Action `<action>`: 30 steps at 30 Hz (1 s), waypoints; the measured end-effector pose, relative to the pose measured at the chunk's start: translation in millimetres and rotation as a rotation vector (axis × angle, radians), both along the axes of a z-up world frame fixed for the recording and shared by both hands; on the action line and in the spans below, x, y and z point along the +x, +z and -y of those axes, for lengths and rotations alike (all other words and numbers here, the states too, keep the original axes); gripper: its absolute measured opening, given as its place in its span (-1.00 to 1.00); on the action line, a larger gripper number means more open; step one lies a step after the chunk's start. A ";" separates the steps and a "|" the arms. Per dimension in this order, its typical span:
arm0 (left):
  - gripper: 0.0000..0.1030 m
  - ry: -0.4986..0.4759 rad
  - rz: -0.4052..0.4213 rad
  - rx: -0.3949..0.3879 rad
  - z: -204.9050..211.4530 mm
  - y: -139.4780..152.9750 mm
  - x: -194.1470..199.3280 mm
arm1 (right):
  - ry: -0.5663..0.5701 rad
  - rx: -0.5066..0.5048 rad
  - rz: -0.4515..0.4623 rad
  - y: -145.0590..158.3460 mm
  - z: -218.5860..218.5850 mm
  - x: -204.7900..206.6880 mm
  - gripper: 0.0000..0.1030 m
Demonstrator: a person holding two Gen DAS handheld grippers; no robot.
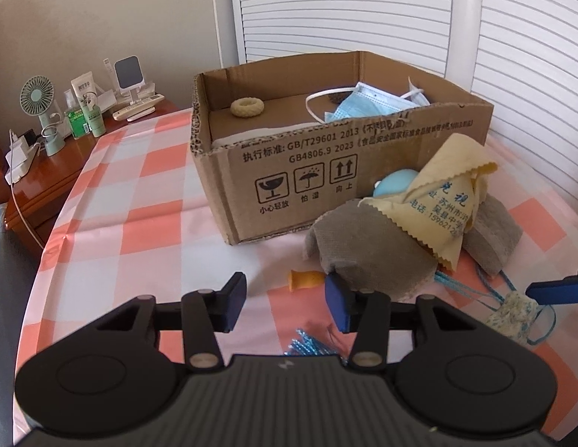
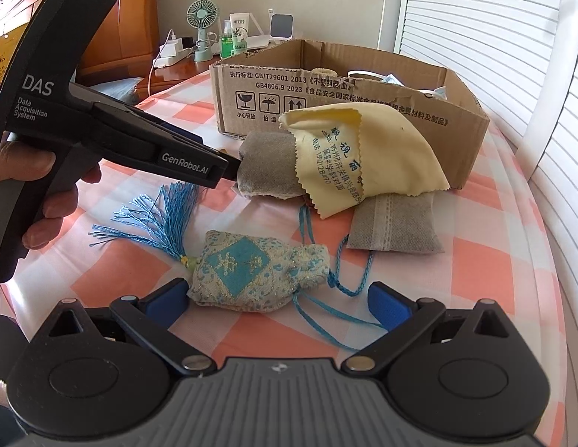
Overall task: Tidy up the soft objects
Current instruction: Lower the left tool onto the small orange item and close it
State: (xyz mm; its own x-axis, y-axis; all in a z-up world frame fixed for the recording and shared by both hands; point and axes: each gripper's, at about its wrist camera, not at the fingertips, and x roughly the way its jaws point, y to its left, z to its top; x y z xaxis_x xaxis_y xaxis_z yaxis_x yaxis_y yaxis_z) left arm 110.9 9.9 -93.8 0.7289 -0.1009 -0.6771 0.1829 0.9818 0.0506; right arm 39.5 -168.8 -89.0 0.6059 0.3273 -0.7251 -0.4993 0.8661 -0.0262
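Bedside scene, read from left to right. A small green fan and some bottles stand on a wooden nightstand. Next to it lies a bed surface under a pink-and-white checked cloth.

A hand holds the left gripper, which points down at the cloth. Its jaws are parted and only bare cloth lies between them. Its right finger rests against the near end of a grey pouch. A small orange piece lies just beyond the jaws.

Centre: an open cardboard box holds a pale ring and a blue face mask.

Before the box's right end, a yellow cloth with blue print drapes over the grey pouch. It also drapes over a second grey pouch beside it. A light blue round thing shows behind them, against the box.

Nearest the viewer, a blue embroidered sachet with a tassel and a cord lies on the cloth. The right gripper is spread wide around it. Its left pad is at the sachet's end and its right pad stands clear.
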 end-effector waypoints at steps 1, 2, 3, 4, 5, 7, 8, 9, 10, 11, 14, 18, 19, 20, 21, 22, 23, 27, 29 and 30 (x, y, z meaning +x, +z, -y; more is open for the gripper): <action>-0.09 0.005 -0.001 -0.002 -0.9 0.1 -0.1 | 0.000 0.000 0.001 -0.1 -0.1 0.0 1.00; -0.09 0.017 -0.004 -0.002 -1.6 0.5 0.3 | 0.000 -0.001 0.002 -0.1 -0.2 -0.5 1.00; -0.09 0.031 -0.007 -0.003 -2.1 0.8 0.7 | 0.000 0.000 0.003 -0.2 -0.1 -0.7 1.00; -0.10 0.045 -0.012 -0.006 -2.0 1.1 0.8 | 0.000 0.001 0.003 -0.4 0.1 -0.8 1.00; -0.13 0.055 -0.017 -0.011 -1.4 1.5 0.5 | 0.000 0.002 0.004 -0.5 0.4 -0.9 1.00; -0.13 0.041 -0.014 -0.019 3.8 2.4 -3.1 | 0.002 0.002 0.007 -0.8 0.7 -1.4 1.00; -0.13 0.038 -0.006 -0.019 7.1 2.3 -4.7 | 0.002 0.003 0.008 -0.8 0.7 -1.5 1.00; -0.13 0.041 -0.001 -0.012 10.5 1.5 -4.8 | 0.003 0.002 0.008 -0.8 0.7 -1.7 1.00; -0.13 0.047 -0.001 -0.007 12.8 0.3 -3.4 | 0.004 0.003 0.009 -0.8 0.6 -1.6 1.00; -0.13 0.055 0.004 -0.010 13.8 0.1 -2.3 | 0.004 0.003 0.009 -0.7 0.7 -1.6 1.00; -0.14 0.077 -0.001 -0.020 15.9 0.6 2.0 | 0.006 0.007 0.013 -1.3 0.8 -2.6 1.00; -0.40 0.092 0.003 -0.033 18.8 0.6 2.5 | 0.007 0.009 0.017 -1.5 1.2 -4.0 1.00; -0.47 0.092 0.003 -0.042 19.2 0.5 2.6 | 0.008 0.009 0.018 -1.5 1.3 -4.3 1.00; -0.50 0.093 0.003 -0.046 19.7 0.4 2.7 | 0.008 0.010 0.018 -1.6 1.6 -4.7 1.00; -0.51 0.094 0.002 -0.050 20.2 0.4 2.5 | 0.010 0.011 0.019 -1.5 1.7 -5.1 1.00; -0.51 0.096 0.001 -0.052 20.3 0.5 2.8 | 0.011 0.011 0.018 -1.6 1.8 -5.4 1.00; -0.54 0.094 0.001 -0.053 20.1 0.5 2.7 | 0.013 0.011 0.019 -1.6 1.9 -5.8 1.00; -0.62 0.080 0.003 -0.051 17.7 0.5 2.0 | 0.018 0.012 0.018 -1.2 1.4 -5.5 1.00; -0.62 0.072 0.001 -0.045 16.0 0.6 1.6 | 0.025 0.014 0.019 -0.5 1.2 -5.8 1.00; -0.62 0.070 0.002 -0.037 15.3 0.7 1.2 | 0.030 0.012 0.022 0.0 0.6 -6.2 1.00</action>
